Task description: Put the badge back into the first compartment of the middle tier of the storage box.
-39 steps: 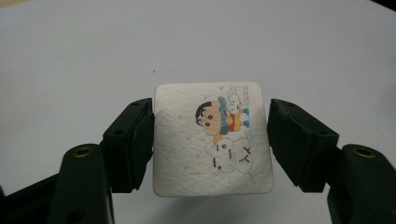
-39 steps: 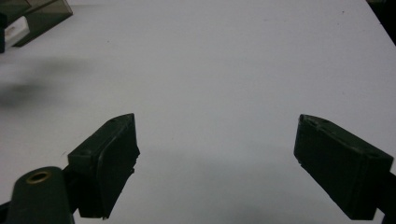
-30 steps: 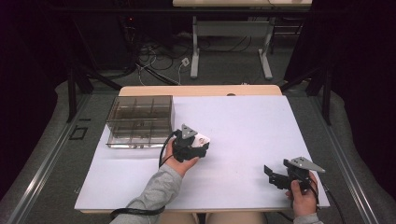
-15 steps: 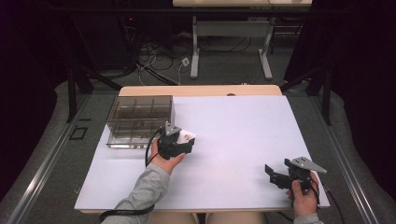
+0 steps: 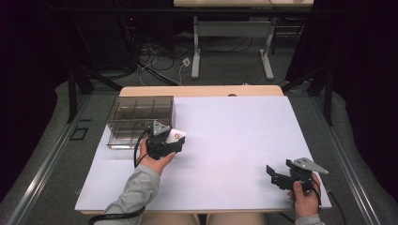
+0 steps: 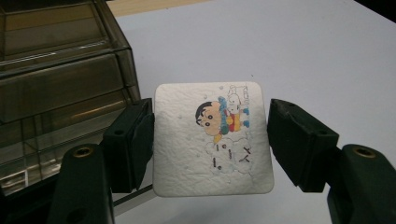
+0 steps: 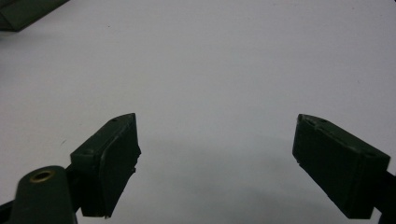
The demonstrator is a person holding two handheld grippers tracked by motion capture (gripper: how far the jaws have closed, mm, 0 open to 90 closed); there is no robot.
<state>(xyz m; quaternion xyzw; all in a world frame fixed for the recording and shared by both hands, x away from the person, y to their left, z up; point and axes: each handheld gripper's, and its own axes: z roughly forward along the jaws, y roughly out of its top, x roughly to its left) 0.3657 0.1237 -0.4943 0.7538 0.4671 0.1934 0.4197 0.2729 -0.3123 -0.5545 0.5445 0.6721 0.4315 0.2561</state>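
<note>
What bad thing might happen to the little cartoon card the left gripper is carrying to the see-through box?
1. The cartoon card sits between the left gripper pads by its two side edges only, and a small gap seems to show at one pad, so it might tilt or slip out.
2. The clear compartment box stands right beside the gripper; a jaw may bump its wall and shove it.
3. The compartments look narrow, so the card could catch on a divider.

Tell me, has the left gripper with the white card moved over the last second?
Yes. In the high view the left gripper, holding the white card, has shifted left toward the clear compartment box and now sits at its near right corner.
</note>
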